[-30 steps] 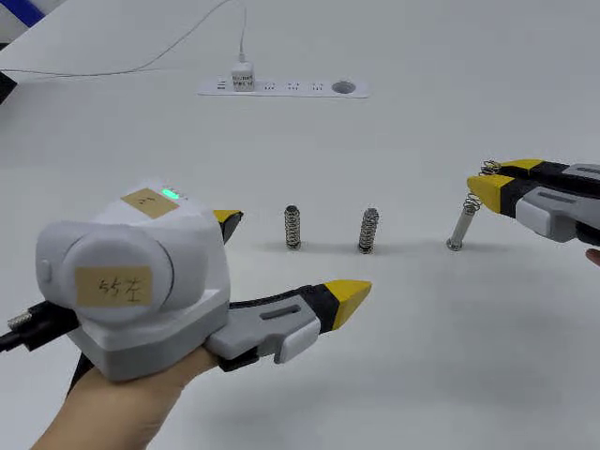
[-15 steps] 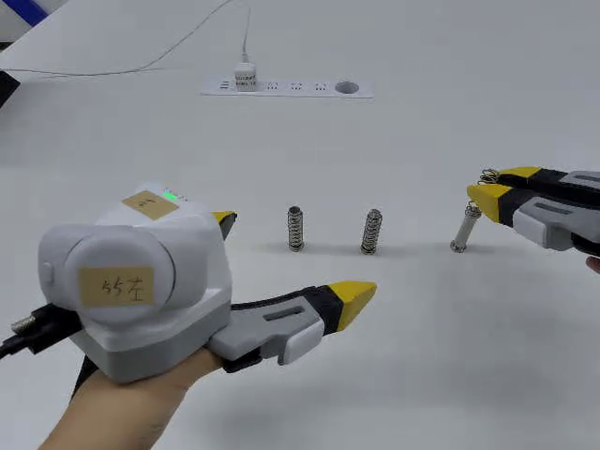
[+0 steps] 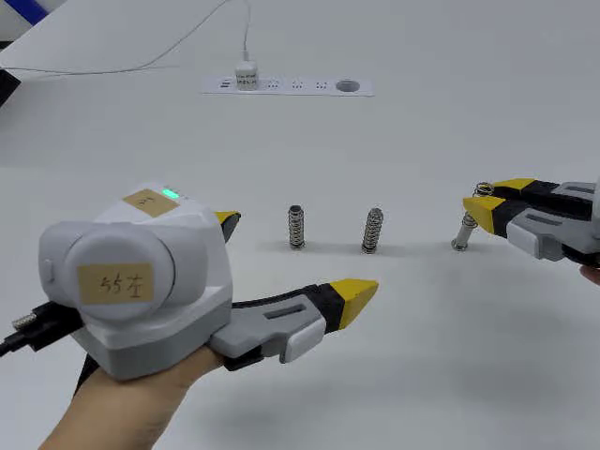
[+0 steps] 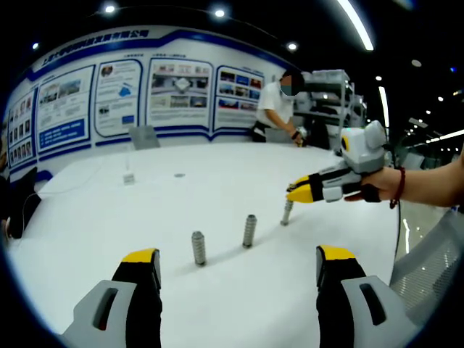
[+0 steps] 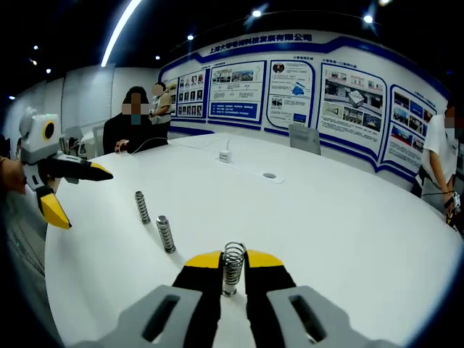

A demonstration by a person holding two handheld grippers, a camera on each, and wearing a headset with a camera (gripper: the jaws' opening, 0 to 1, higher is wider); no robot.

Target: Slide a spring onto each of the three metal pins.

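Steel coil spring (image 5: pixel 232 255), clamped in the yellow-tipped right tool (image 5: pixel 233 267), has sunk lower, seemingly over the leaning silver pin (image 3: pixel 459 239).

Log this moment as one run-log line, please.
right gripper: shut on coiled metal spring atop tilted silver metal pin | left gripper: open, empty | left metal pin, middle metal pin: springs on

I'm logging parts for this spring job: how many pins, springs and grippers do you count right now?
metal pins: 3
springs: 3 (2 on pins, 1 held in the right gripper)
grippers: 2 (the left gripper is open)
Total: 8
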